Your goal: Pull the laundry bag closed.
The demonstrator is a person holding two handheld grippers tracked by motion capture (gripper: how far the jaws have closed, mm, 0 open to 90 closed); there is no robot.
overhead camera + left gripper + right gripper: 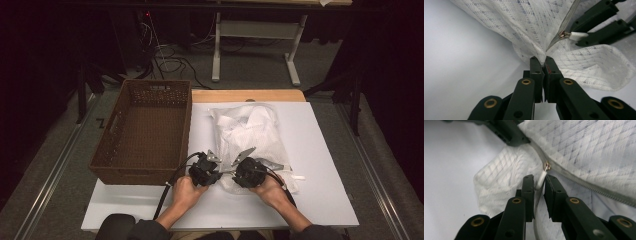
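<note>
- brown basket (145,131): at the left edge of the surface (325,165).
- left gripper (543,60): fingers clenched on a fold of the white mesh bag (250,132); soft, light, limp netting that bunches where pinched.
- bag: lies mid-surface, its near end by the front edge.
- right gripper (539,180): fingers slightly parted around the white zipper pull (540,180), a small, slippery tab, judged the right hold.

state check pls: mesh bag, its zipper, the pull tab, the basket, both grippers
Mesh bag: lying flat on the table, white contents inside.
Zipper: closed along the stretch in view.
Pull tab: between the right gripper's jaws, a gap on one side.
Basket: upright, nothing inside.
Left gripper: shut on the bag's corner beside the zipper.
Right gripper: jaws apart around the pull tab, not clamped.
</note>
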